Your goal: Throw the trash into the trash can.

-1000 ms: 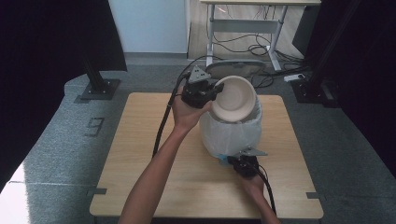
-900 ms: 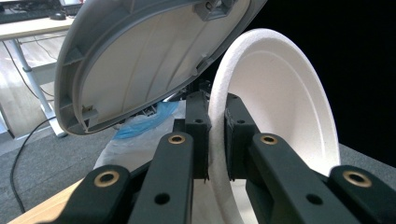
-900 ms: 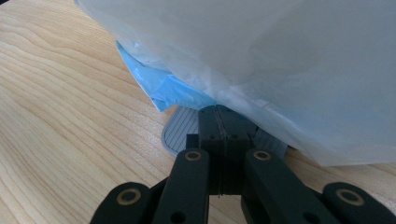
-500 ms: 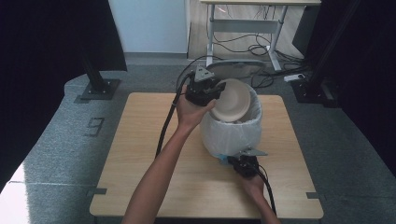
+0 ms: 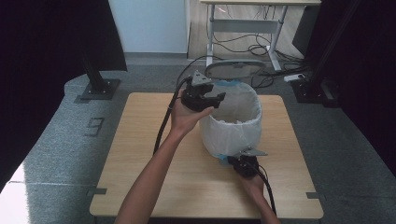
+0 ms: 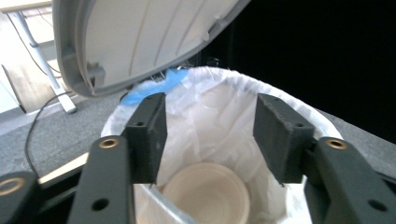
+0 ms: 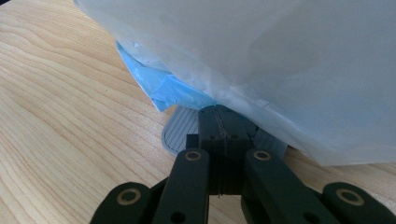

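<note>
My left tongs (image 6: 209,140) have just opened, dropping the bowl (image 6: 204,193) into the bin (image 5: 231,122); my right tongs (image 7: 219,122) press clenched on the pedal (image 7: 180,130).

We note a white plastic liner bag (image 5: 232,133) over the round bin, pale blue (image 7: 164,88) where its folds gather at the base. The domed bin lid (image 6: 140,37) is grey at the rim, off-white inside. A cream round bowl (image 6: 205,198) lies at the bottom. The wooden table (image 5: 140,163) is light tan with fine grain lines. Our pedal (image 7: 180,133) is grey, ribbed. Both jaws are matte black.
</note>
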Tool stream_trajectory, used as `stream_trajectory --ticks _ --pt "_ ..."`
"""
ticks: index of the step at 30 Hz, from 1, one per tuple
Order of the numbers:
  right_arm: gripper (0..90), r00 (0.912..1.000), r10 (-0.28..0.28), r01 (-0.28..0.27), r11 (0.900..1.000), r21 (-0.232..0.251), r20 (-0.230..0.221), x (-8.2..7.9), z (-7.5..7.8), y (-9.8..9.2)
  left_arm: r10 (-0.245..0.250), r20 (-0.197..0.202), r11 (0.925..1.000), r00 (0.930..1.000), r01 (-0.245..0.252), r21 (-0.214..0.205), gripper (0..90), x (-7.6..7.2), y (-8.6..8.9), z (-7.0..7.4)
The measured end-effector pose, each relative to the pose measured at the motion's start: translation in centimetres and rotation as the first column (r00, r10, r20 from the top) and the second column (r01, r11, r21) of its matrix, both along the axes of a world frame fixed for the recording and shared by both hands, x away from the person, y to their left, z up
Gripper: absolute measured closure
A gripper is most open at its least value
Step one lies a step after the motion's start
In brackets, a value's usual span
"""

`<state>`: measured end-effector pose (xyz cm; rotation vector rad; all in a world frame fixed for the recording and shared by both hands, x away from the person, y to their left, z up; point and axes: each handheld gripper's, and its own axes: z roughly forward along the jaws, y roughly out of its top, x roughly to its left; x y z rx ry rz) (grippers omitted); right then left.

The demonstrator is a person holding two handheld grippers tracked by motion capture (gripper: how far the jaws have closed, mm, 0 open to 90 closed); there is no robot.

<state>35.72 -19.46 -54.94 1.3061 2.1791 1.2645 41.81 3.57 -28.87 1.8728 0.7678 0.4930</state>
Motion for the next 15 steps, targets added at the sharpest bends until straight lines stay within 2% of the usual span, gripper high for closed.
stream_trajectory --ticks 10,15 --pt "89.2 1.0 -0.001 0.001 1.0 0.002 -0.001 0.0 0.0 0.0 -0.054 -0.003 0.9981 0.9985 0.054 -0.029 41.2 -2.5 3.1 -0.2" --pt "89.2 1.0 -0.002 0.002 1.0 0.009 -0.004 0.0 0.0 0.0 -0.056 -0.008 0.997 0.9984 0.055 -0.055 40.0 -3.5 4.8 -0.4"
